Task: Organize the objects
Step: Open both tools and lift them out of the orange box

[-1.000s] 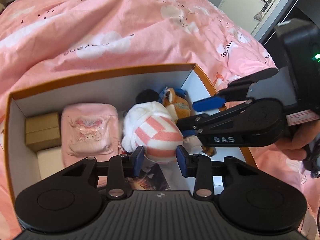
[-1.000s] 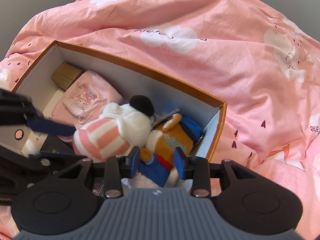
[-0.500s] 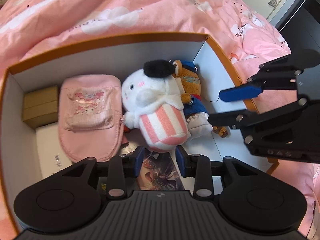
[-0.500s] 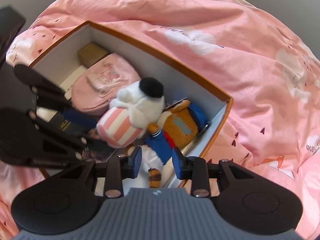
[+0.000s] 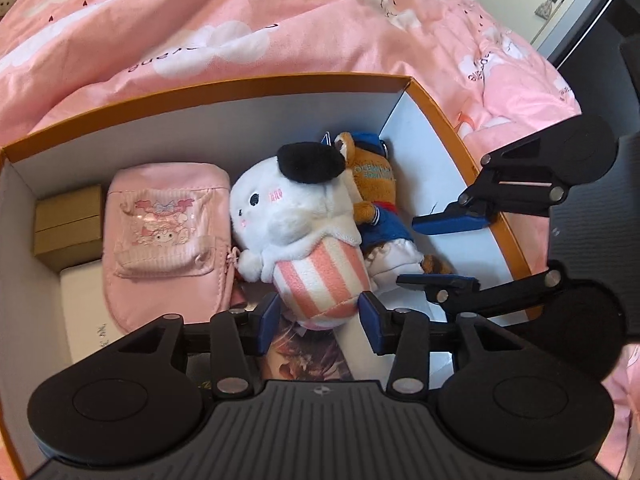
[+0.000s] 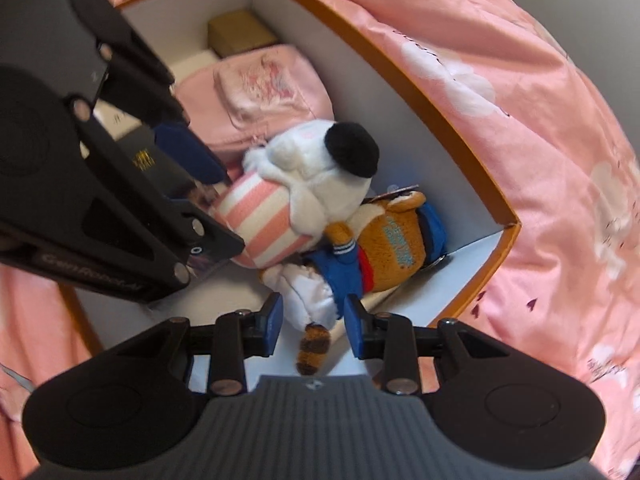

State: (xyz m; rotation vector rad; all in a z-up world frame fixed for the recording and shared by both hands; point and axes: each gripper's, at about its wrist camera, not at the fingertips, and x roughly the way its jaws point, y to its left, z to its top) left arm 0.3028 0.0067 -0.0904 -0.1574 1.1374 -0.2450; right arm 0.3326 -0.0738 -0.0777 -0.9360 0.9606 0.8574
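- Already packed in the orange-rimmed box [image 5: 448, 124] on the bed: white plush [image 5: 296, 220], tiger plush [image 5: 376, 184], pink pouch [image 5: 164, 232], brown carton [image 5: 68, 224].
- Left gripper [image 5: 318, 314], jaws just opening, stands loose around the white plush's striped base (released, apparently).
- Right gripper [image 6: 312, 326], jaws just closing, narrowly straddles the tiger plush's legs, not visibly pinching.
- Left: probably only nudging things tidy.

Pink cloud-print duvet [image 5: 280, 28] w/ small hearts fills the bkgd; pale door [image 5: 516, 4] w/ dark handle, top right
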